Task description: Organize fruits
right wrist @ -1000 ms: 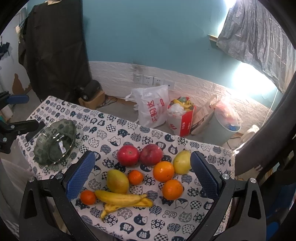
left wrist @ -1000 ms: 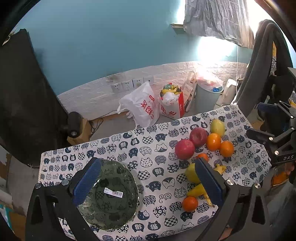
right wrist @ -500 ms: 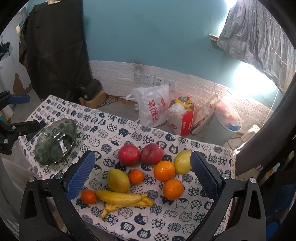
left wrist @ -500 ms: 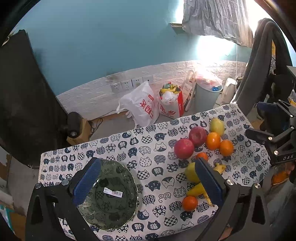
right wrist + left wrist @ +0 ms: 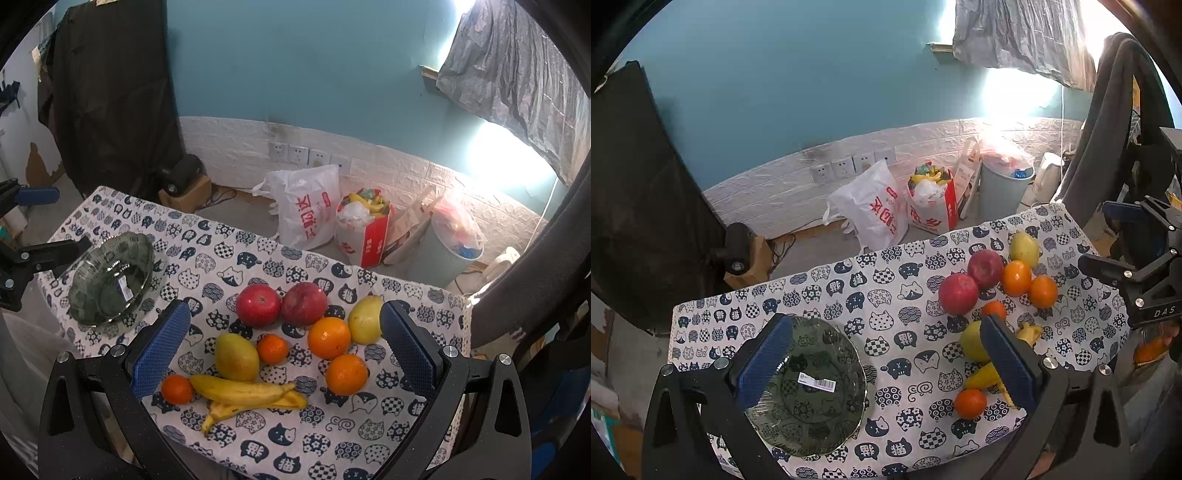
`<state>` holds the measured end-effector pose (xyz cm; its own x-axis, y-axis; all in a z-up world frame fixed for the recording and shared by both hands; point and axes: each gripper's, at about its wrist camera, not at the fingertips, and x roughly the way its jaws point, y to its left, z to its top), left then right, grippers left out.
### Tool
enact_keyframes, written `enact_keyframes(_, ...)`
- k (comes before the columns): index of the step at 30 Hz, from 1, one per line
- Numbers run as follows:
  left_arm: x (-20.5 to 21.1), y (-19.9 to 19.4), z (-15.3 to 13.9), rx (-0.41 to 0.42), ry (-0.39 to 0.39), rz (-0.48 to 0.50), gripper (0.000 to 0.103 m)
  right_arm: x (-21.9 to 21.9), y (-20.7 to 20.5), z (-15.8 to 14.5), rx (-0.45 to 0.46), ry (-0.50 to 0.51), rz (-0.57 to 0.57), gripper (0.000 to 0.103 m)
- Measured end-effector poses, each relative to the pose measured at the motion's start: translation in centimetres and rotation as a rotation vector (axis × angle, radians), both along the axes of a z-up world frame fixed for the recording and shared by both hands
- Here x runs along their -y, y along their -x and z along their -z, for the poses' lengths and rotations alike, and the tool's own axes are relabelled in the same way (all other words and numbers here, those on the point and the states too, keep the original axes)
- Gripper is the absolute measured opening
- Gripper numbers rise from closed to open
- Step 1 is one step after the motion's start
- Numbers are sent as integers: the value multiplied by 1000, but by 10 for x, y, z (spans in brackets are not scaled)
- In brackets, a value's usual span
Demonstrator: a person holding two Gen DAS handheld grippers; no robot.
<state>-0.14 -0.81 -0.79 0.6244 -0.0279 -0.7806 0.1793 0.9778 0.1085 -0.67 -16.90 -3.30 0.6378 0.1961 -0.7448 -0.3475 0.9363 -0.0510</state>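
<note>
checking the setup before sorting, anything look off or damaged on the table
Two things stand out. The glass bowl carries a barcode sticker inside and looks wrapped in plastic film. The banana is split open at its peel. The other fruit sits intact on the tablecloth.

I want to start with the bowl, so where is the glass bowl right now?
The glass bowl sits empty on the cat-print tablecloth at the table's left end, apart from the fruit, under the left gripper.

A cat-print cloth covered the worktop [image 5: 369, 435], bearing a dark green glass bowl [image 5: 110, 280] and loose fruits [image 5: 295, 343].
</note>
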Motion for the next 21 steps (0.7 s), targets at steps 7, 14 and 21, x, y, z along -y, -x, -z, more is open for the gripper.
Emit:
enact_keyframes(7,1,0,0,-1,-3,2,102,2,-1,1,1,-4,1,100)
enact_keyframes(14,1,-1,0,-3,-2,3,102,6,-2,1,-4,-5,5,100)
enact_keyframes(21,4,-1,4,-7,-6,7,102,7,-2,1,-5,-5,6,100)
